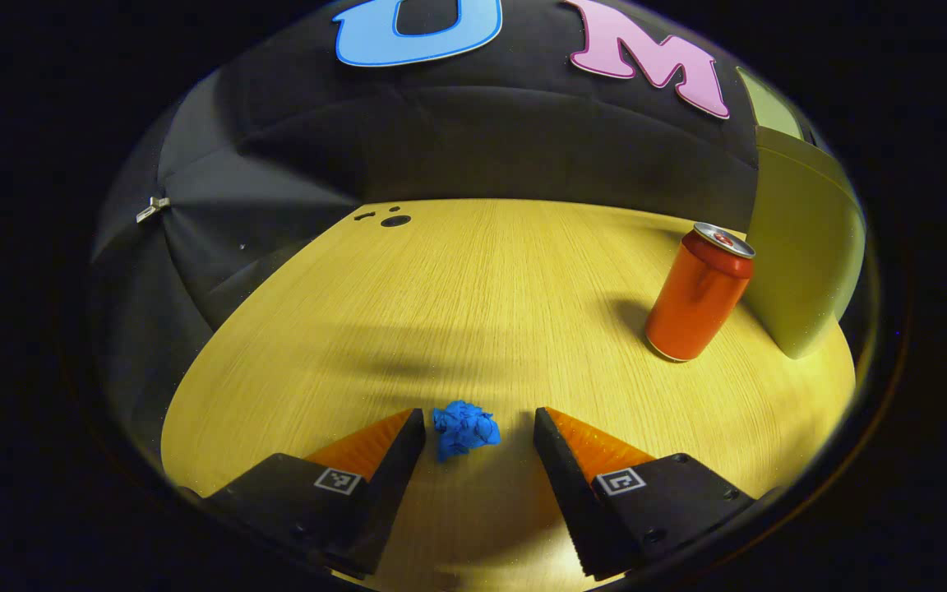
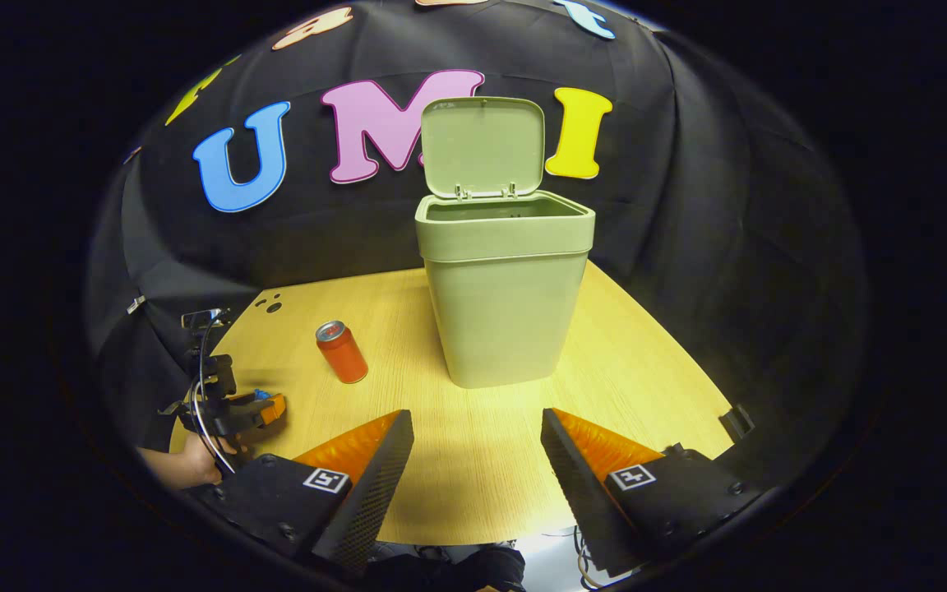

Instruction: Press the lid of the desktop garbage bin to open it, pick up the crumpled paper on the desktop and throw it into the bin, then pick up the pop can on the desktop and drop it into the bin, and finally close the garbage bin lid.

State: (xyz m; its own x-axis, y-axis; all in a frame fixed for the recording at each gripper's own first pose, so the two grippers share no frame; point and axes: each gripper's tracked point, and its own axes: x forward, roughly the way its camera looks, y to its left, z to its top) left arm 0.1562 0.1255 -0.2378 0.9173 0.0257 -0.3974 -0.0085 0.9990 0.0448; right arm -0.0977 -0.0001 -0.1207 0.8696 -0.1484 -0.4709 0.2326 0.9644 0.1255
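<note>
- Two grippers, both with fingers spread wide and holding nothing.
- Left gripper (image 1: 479,423): low over the table (image 1: 473,288), the blue crumpled paper (image 1: 464,429) lying between its fingertips, untouched.
- Right gripper (image 2: 478,427): above the near table edge, well apart from the bin.
- Garbage bin (image 2: 506,304): lid (image 2: 482,145) standing upright, open.
- Pop can (image 2: 342,352): upright, near the bin's side.

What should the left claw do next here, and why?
Probably close on the paper. The left claw is open with the paper lying on the table between its fingertips, not yet gripped, and the bin lid already stands open. The can waits upright beside the bin.
</note>
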